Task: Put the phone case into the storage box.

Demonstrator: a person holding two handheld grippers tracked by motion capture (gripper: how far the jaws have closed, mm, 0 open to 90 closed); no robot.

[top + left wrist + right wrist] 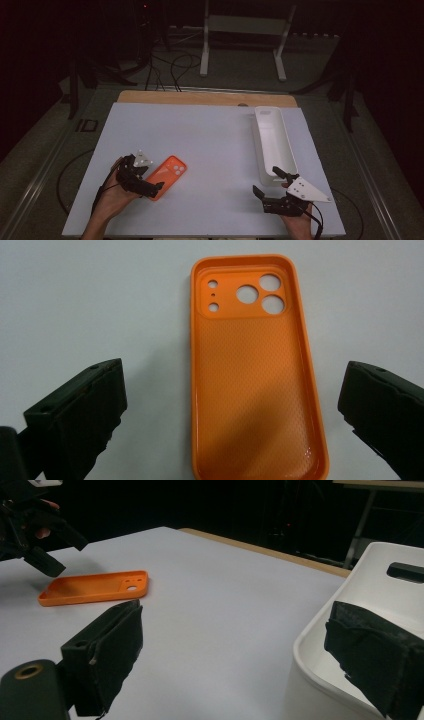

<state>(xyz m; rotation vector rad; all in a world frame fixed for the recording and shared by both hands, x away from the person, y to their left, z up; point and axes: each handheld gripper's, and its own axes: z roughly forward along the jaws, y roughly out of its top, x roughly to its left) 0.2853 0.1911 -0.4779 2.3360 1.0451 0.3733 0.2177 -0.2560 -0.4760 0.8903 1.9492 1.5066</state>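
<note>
from the high view i see my left gripper (150,181) low over the near-left part of the white tabletop (210,145), right at the near end of the orange phone case (167,176). the case lies flat with its hollow side up, slanted so its camera-cutout end points away from me and toward the right. in the left gripper view the 2 black fingers (82,410) are spread wide, 1 on each side of the case (257,380), with bare tabletop showing between each finger and the case's rim; they are not touching it. i count 3 larger round holes and a few smaller ones at the case's far end. my right gripper (270,186) sits at the near-right of the tabletop, just beside the near end of the long white tray (272,145), which runs away from me along the right side. in the right gripper view its fingers (107,650) are also spread apart and hold nothing; the tray's rounded rim (320,625) rises by the right-hand finger, and the case (95,587) lies well apart across the tabletop, with the left gripper (37,540) hanging over its far end.
</note>
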